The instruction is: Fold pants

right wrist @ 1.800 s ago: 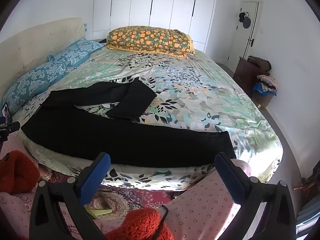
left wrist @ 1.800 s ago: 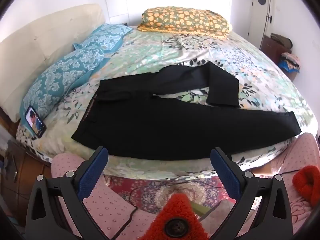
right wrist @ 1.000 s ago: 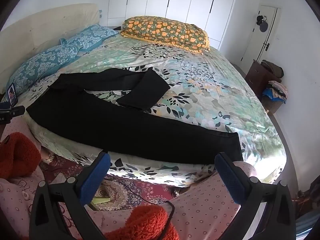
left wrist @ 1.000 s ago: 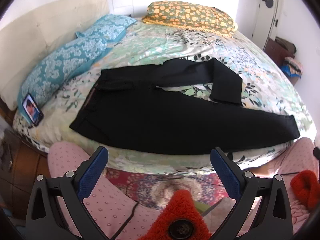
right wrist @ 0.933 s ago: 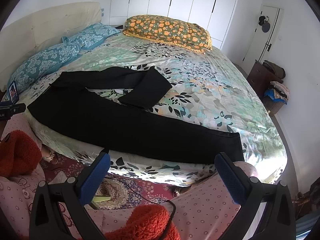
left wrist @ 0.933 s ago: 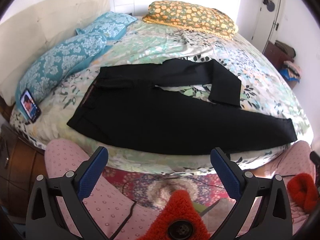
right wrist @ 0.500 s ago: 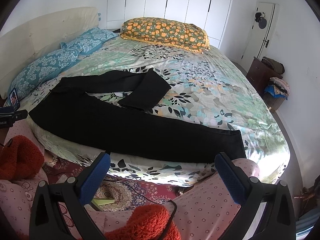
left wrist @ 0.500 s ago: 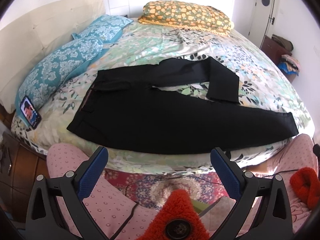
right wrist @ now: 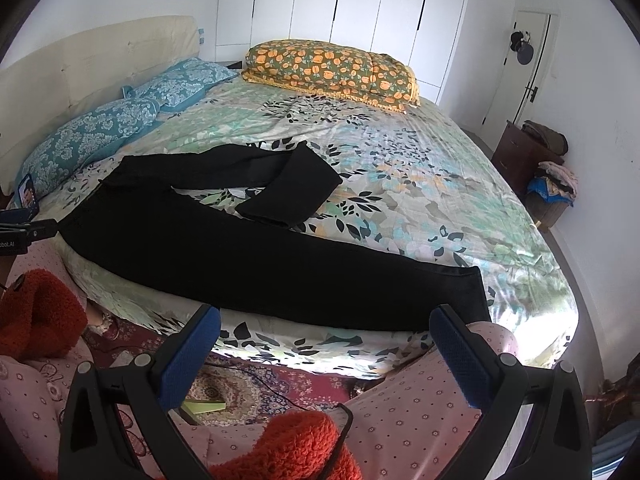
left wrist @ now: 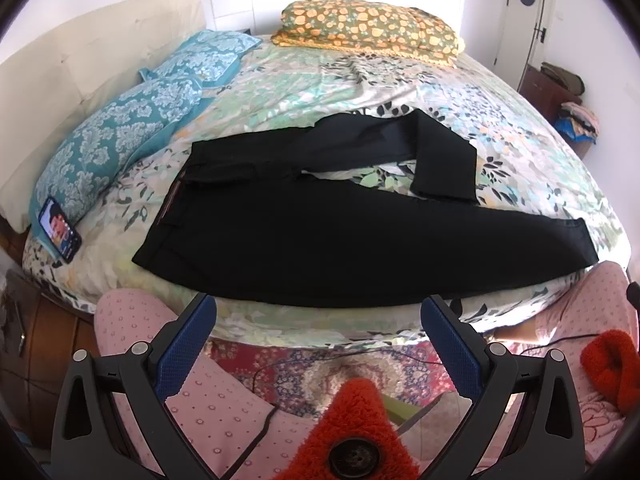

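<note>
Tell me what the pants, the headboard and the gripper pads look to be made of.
Pants: matte black woven cloth, lying flat without sheen; the fibre cannot be told. Headboard: cream padded upholstery, stitched into panels, possibly leather-like. Pads on the left gripper: blue, finely textured, probably rubber or plastic; those on the right gripper look alike.

Daylight floods my bedroom from beyond the bed (left wrist: 280, 80), blowing out the wall behind it in my left view; fisheye bends both frames' edges, glare whitens the bed's near right corner, everything sharp.
</note>
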Demonstrator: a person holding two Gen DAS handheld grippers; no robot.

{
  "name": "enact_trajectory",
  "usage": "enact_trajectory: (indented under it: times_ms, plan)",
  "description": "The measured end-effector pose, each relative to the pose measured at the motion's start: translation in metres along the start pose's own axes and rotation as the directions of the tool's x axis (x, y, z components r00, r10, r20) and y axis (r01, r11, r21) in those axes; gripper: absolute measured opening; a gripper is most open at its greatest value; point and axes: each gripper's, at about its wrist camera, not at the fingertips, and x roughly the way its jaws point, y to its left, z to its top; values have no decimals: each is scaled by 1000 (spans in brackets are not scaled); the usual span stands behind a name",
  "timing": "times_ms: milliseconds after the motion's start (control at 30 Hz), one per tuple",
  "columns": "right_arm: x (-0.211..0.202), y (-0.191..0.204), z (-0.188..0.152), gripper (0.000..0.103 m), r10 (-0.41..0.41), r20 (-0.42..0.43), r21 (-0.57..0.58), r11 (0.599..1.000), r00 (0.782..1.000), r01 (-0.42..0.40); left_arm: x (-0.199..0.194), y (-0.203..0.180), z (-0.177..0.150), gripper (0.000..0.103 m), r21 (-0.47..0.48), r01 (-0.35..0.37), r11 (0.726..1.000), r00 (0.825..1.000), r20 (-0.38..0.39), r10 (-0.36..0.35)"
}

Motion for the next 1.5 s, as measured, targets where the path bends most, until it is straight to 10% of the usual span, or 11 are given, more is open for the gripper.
enact_trajectory:
  times_ms: [1500]
  plan:
    - [-13, -23, -17, 103, -79, -47, 127, 988, 996, 85, -10, -47, -3, 102, 183, -3, 983, 1000, 23, -1]
